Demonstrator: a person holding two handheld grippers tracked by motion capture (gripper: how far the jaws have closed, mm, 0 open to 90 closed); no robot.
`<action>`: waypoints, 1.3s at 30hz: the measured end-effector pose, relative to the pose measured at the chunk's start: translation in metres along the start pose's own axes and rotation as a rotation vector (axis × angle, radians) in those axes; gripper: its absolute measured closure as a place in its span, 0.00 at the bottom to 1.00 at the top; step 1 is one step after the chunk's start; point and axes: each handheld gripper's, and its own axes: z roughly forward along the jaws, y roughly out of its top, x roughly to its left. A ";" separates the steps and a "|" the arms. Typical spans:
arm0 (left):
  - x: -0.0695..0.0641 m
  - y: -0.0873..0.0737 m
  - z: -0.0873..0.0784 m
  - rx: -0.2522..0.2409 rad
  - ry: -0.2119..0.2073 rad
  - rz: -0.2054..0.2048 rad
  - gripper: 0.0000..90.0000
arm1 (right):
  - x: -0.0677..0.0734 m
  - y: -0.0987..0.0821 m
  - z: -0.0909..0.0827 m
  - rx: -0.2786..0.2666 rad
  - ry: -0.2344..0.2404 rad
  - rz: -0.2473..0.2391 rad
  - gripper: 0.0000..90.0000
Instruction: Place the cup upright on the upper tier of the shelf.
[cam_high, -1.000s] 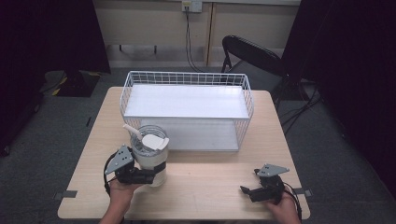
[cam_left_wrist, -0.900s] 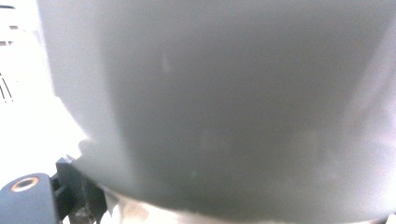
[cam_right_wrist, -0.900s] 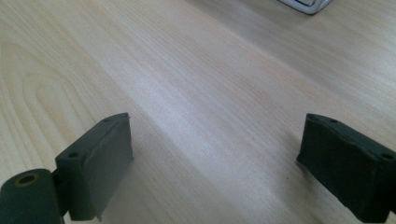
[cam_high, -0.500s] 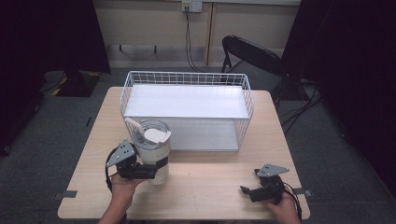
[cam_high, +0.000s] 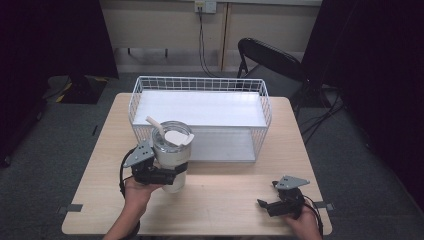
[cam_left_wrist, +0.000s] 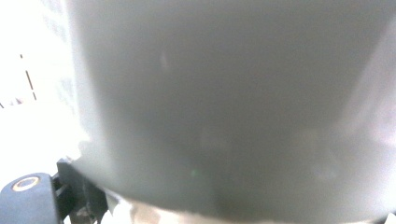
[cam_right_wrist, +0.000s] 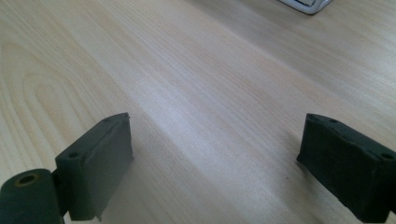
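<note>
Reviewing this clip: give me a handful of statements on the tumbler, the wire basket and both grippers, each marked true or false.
1. The left gripper is clamped on the pale tumbler with lid and straw. True.
2. The tumbler lies on its side inside the white wire basket. False: it stands upright in front of the basket, outside it.
3. The right gripper holds a spoon. False: its jaws are apart with nothing between them, above the light wooden table.
4. A black folding chair stands beyond the table. True.

left claw (cam_high: 167, 175) clamped, raised; right claw (cam_right_wrist: 224, 163) wide open, low
</note>
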 end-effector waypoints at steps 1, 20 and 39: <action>-0.001 0.001 0.001 -0.004 -0.002 -0.001 0.10 | 0.000 0.000 0.000 0.000 0.000 0.000 0.10; -0.004 0.032 0.017 -0.013 -0.028 -0.024 0.11 | 0.000 0.000 0.000 0.000 0.000 0.000 0.10; -0.008 0.056 0.028 -0.030 -0.043 -0.017 0.11 | 0.000 0.000 0.000 0.000 0.000 0.000 0.10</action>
